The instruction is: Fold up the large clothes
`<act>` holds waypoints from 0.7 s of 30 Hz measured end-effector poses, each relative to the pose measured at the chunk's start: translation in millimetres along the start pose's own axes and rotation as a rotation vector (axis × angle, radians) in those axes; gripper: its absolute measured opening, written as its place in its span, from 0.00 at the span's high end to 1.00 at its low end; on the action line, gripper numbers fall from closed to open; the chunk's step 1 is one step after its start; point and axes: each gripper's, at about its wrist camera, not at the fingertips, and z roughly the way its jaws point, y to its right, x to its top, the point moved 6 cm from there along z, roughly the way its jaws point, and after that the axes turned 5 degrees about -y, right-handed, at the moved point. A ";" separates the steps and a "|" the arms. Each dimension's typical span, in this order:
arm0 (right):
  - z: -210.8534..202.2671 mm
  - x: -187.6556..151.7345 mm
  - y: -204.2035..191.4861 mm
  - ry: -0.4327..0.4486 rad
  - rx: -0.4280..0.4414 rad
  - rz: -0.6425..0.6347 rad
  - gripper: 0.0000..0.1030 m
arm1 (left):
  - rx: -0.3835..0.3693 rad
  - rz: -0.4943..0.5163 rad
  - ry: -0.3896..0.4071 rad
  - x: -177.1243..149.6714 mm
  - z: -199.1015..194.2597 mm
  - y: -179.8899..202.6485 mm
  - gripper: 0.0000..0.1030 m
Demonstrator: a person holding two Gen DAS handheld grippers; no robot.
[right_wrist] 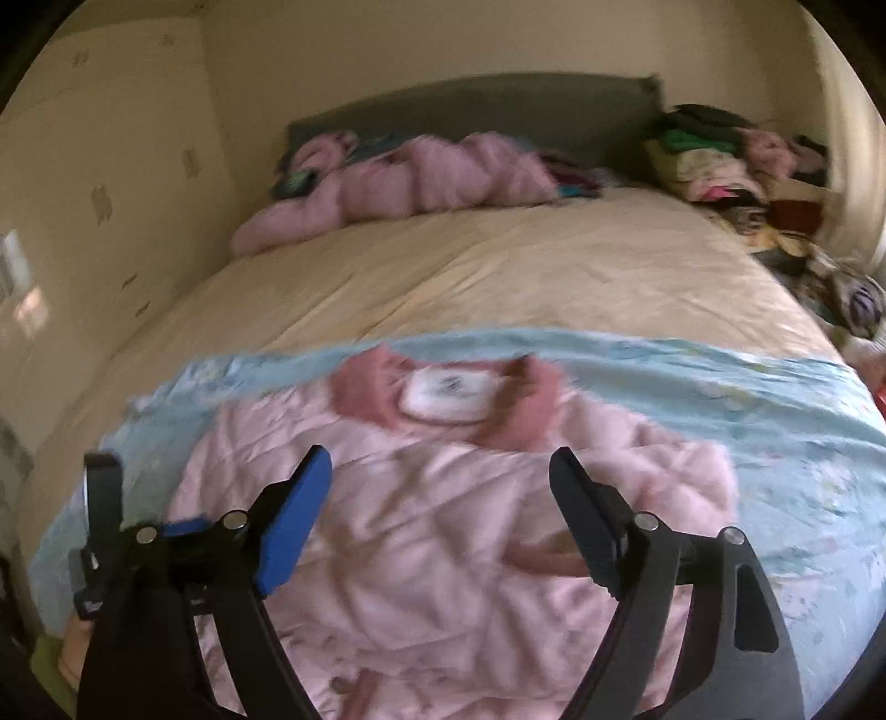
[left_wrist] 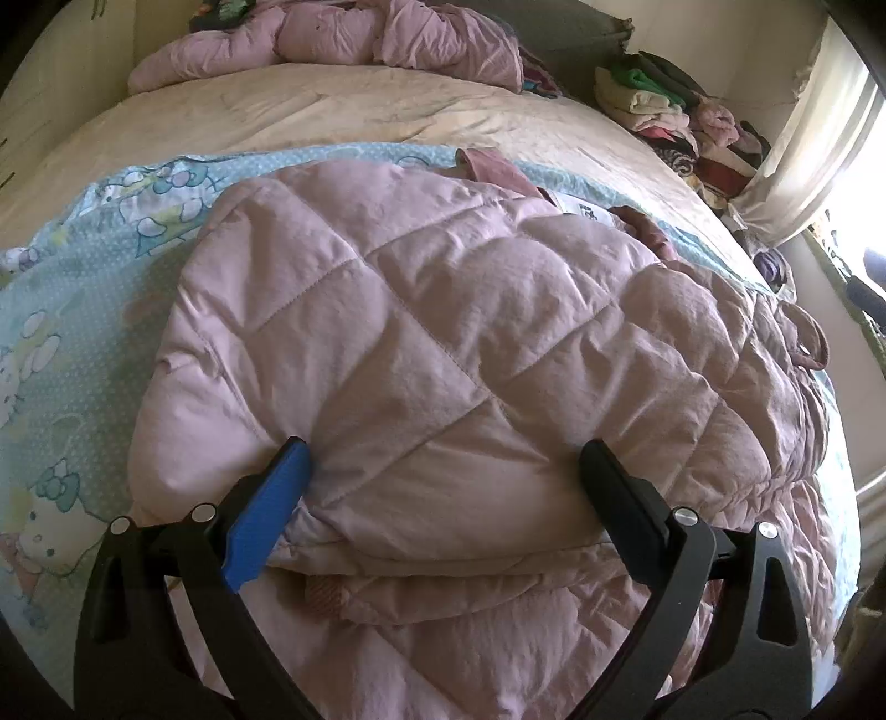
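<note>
I see the bed (right_wrist: 498,266) carrying a blue cartoon-print sheet (left_wrist: 72,310). On that sheet lies the pink quilted jacket (left_wrist: 443,343), folded, collar toward the headboard. My left tool (left_wrist: 443,471) is spread, both fingers against the jacket's near fold. My right tool (right_wrist: 443,498) hangs spread above the jacket, gripping nothing.

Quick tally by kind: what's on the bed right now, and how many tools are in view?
Pink quilted jacket being folded: 1
Pink bundle of bedding or clothing by the headboard: 1
Blue cartoon-print sheet under the jacket: 1
Cream bedcover: 1
Tools: 2, left tool and right tool
Total: 6
</note>
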 end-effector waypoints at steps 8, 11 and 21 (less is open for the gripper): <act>64.4 -23.7 -38.7 -0.204 -0.055 -0.100 0.22 | -0.002 0.000 0.001 -0.6 0.1 0.6 0.12; 87.1 -35.8 -27.8 -0.275 -0.093 -0.074 0.22 | -0.005 0.002 0.001 -0.9 -0.7 2.8 0.12; 124.8 -61.0 -11.7 -0.336 -0.073 -0.020 0.17 | 0.004 0.021 0.003 -1.5 -1.2 3.3 0.12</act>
